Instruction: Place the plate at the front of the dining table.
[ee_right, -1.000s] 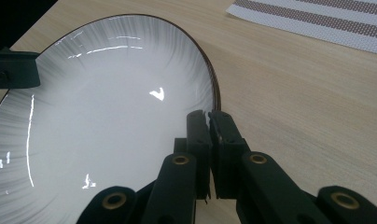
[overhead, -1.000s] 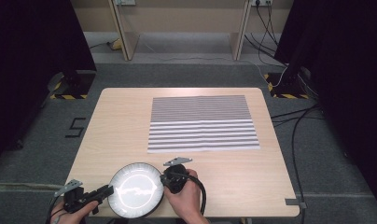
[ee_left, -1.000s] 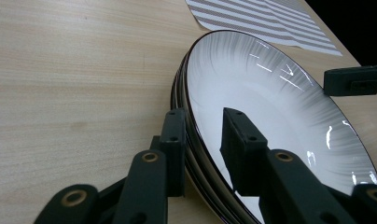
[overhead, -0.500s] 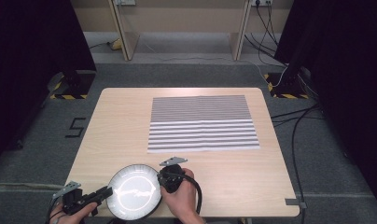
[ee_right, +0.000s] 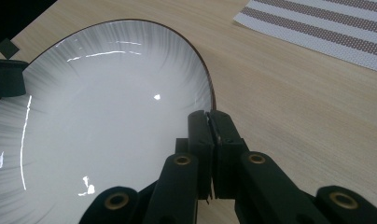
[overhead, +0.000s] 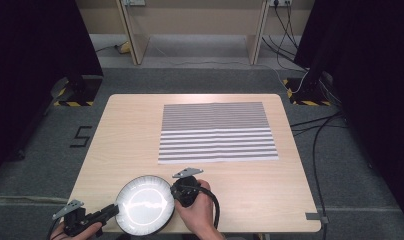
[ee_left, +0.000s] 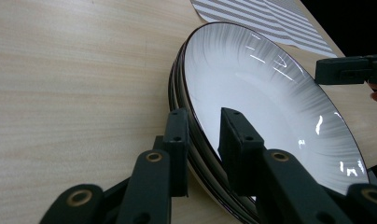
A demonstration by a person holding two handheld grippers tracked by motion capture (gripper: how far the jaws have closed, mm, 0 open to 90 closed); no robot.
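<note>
Item: plate (overhead: 145, 205), at the surface (overhead: 130, 130) near edge, short of the striped mat (overhead: 217, 132). My left claw (ee_left: 203, 140) and right claw (ee_right: 209, 122) clamp opposite rims. Risk: uneven lift tilts it; glazed rim may slip.

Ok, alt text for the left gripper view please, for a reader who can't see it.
The left gripper clamps its two black jaws on the near rim of a glossy white plate, one jaw outside and one inside. The plate sits on a light wooden table. A striped placemat lies behind, and the right gripper reaches the plate's far rim.
</note>
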